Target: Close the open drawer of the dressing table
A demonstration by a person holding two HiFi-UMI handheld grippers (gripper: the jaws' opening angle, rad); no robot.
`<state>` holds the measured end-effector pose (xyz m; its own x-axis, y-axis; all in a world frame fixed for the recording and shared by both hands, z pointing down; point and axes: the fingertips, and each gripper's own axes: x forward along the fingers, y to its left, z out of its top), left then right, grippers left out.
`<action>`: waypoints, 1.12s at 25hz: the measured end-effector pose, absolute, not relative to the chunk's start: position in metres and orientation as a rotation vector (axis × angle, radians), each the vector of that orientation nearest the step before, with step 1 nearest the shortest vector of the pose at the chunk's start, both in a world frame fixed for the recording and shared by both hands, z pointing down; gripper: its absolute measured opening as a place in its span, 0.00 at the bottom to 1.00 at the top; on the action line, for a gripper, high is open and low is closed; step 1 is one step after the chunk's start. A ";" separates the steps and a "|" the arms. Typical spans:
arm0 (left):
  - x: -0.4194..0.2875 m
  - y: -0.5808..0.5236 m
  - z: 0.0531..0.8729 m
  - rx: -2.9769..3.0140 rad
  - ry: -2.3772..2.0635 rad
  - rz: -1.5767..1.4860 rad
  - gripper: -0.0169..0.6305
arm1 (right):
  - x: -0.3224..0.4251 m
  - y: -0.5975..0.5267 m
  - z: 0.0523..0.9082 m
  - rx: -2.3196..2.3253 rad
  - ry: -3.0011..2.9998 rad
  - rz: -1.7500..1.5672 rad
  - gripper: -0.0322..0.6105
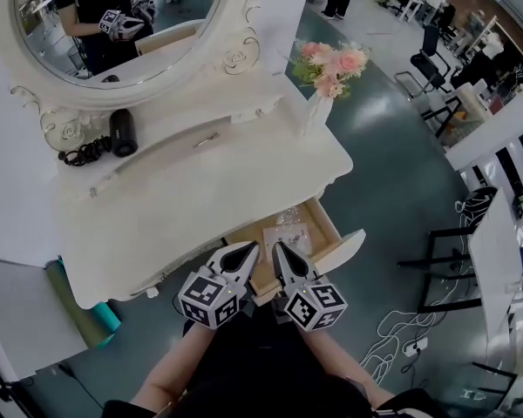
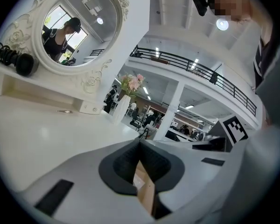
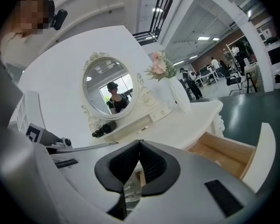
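The white dressing table (image 1: 200, 190) has its front right drawer (image 1: 324, 225) pulled out, showing a wooden inside with a few clear small items. The drawer's white front panel (image 1: 346, 248) points toward me. My left gripper (image 1: 249, 251) and right gripper (image 1: 279, 251) hover side by side over the drawer's near left corner, both shut and holding nothing. In the left gripper view the tips of the left gripper (image 2: 140, 142) meet above the tabletop. In the right gripper view the right gripper (image 3: 140, 142) is shut too, with the open drawer (image 3: 224, 154) to its lower right.
On the table stand an oval mirror (image 1: 113, 24), a black hair dryer (image 1: 122, 132) with a coiled cord, and a white vase of pink flowers (image 1: 329, 66). A teal roll (image 1: 85, 313) leans under the table's left side. Black chairs (image 1: 453, 268) and cables (image 1: 401, 329) are on the floor at right.
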<state>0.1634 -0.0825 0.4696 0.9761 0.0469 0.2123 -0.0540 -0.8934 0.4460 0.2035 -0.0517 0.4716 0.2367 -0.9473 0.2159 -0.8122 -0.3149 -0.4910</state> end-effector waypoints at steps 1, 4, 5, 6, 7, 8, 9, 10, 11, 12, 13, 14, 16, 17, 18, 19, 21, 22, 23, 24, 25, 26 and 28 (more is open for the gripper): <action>0.169 -0.079 0.471 2.660 -0.014 0.308 0.02 | 0.211 -0.047 0.472 -2.236 1.642 -0.700 0.08; 0.184 -0.067 0.476 2.661 -0.040 0.335 0.02 | 0.231 -0.037 0.473 -2.226 1.635 -0.709 0.08; 0.189 -0.064 0.477 2.663 -0.047 0.345 0.02 | 0.237 -0.035 0.474 -2.219 1.634 -0.714 0.08; 0.192 -0.060 0.479 2.664 -0.054 0.355 0.02 | 0.242 -0.033 0.475 -2.210 1.634 -0.720 0.08; 0.195 -0.057 0.481 2.665 -0.061 0.365 0.02 | 0.246 -0.033 0.476 -2.202 1.639 -0.724 0.08; 0.198 -0.055 0.483 2.666 -0.069 0.373 0.02 | 0.249 -0.032 0.477 -2.193 1.648 -0.727 0.08; 0.200 -0.053 0.484 2.666 -0.079 0.379 0.02 | 0.252 -0.032 0.477 -2.184 1.661 -0.728 0.08; 0.202 -0.051 0.485 2.665 -0.091 0.382 0.02 | 0.255 -0.032 0.478 -2.175 1.673 -0.730 0.08; 0.204 -0.049 0.485 2.663 -0.104 0.383 0.02 | 0.257 -0.031 0.478 -2.165 1.684 -0.733 0.08; 0.205 -0.047 0.485 2.661 -0.117 0.384 0.02 | 0.260 -0.030 0.478 -2.156 1.693 -0.737 0.08; 0.207 -0.045 0.486 2.658 -0.131 0.387 0.02 | 0.264 -0.029 0.478 -2.149 1.702 -0.740 0.08; 0.209 -0.043 0.486 2.656 -0.146 0.391 0.02 | 0.267 -0.027 0.478 -2.143 1.712 -0.743 0.08; 0.212 -0.038 0.488 2.650 -0.181 0.394 0.02 | 0.273 -0.022 0.480 -2.132 1.734 -0.753 0.08; 0.214 -0.036 0.490 2.644 -0.201 0.394 0.02 | 0.275 -0.020 0.481 -2.125 1.746 -0.761 0.08; 0.216 -0.034 0.491 2.637 -0.221 0.392 0.02 | 0.278 -0.018 0.482 -2.117 1.760 -0.772 0.08; 0.218 -0.032 0.492 2.627 -0.239 0.387 0.02 | 0.280 -0.016 0.484 -2.110 1.776 -0.782 0.08; 0.223 -0.026 0.495 2.603 -0.271 0.374 0.03 | 0.285 -0.009 0.486 -2.102 1.810 -0.799 0.08; 0.226 -0.022 0.498 2.590 -0.284 0.369 0.02 | 0.288 -0.005 0.487 -2.100 1.826 -0.808 0.08; 0.230 -0.018 0.501 2.577 -0.295 0.366 0.02 | 0.291 0.000 0.488 -2.100 1.840 -0.817 0.08; 0.234 -0.012 0.504 2.565 -0.306 0.364 0.02 | 0.295 0.006 0.491 -2.101 1.853 -0.828 0.08; 0.238 -0.006 0.507 2.554 -0.316 0.363 0.02 | 0.298 0.013 0.494 -2.101 1.866 -0.843 0.08; 0.242 0.000 0.511 2.547 -0.327 0.362 0.02 | 0.302 0.019 0.497 -2.098 1.877 -0.859 0.08; 0.248 0.011 0.518 2.534 -0.351 0.363 0.02 | 0.307 0.031 0.505 -2.091 1.894 -0.890 0.08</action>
